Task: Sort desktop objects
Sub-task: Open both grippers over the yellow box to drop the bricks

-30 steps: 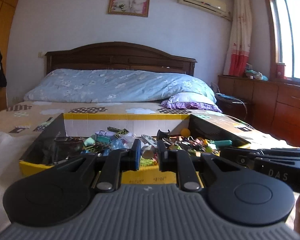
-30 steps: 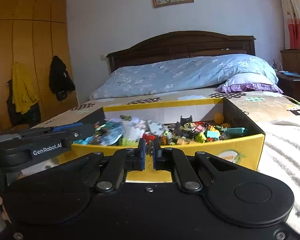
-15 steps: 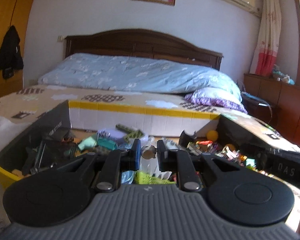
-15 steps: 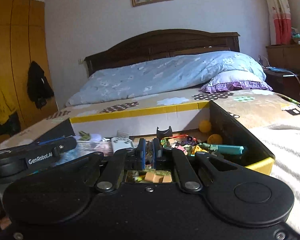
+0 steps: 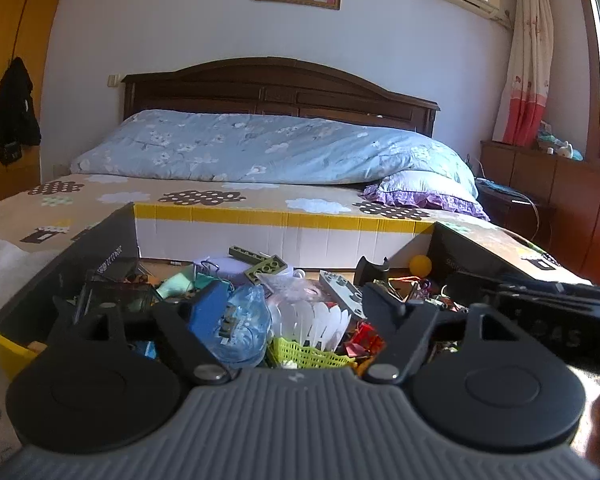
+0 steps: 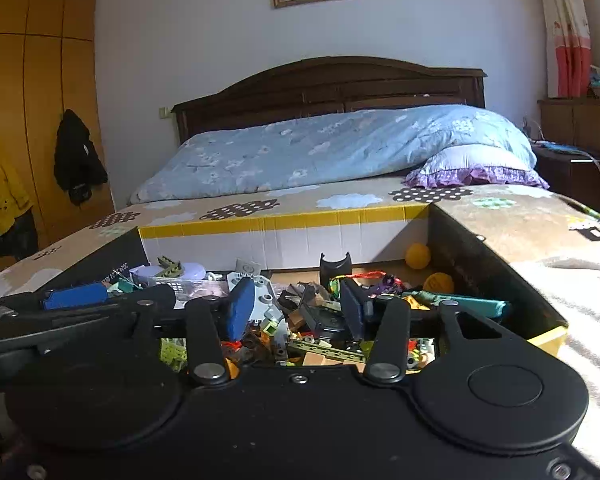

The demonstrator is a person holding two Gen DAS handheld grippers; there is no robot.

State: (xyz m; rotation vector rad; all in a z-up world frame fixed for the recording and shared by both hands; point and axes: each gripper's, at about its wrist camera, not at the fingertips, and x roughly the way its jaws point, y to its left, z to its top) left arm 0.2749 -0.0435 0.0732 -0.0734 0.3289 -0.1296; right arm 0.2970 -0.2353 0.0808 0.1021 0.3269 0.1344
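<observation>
A yellow-and-white cardboard box [image 5: 284, 236] on the bed holds a heap of small objects. My left gripper [image 5: 296, 308] hangs over its near side, jaws opening wide. Nothing is pressed between its pads; a crumpled blue plastic bag [image 5: 246, 320], a white shuttlecock [image 5: 320, 320] and a yellow-green mesh basket [image 5: 304, 354] lie below and beyond them. My right gripper [image 6: 296, 314] is over the box's right half, jaws opening, gripping nothing. Under it lie building bricks [image 6: 324, 348] and a black piece [image 6: 324, 322]. Each gripper shows at the edge of the other's view.
Two orange balls [image 6: 418, 256] and a teal tool [image 6: 460, 306] lie in the box's right corner. Black flaps [image 5: 100, 256] stand up on both box sides. Behind are a blue quilt [image 5: 268, 148], a purple pillow [image 5: 424, 192] and the dark headboard [image 5: 280, 88].
Both grippers have moved forward over the box, which now fills the lower view. Both pairs of jaws were shut and now stand apart, the left wider than the right.
</observation>
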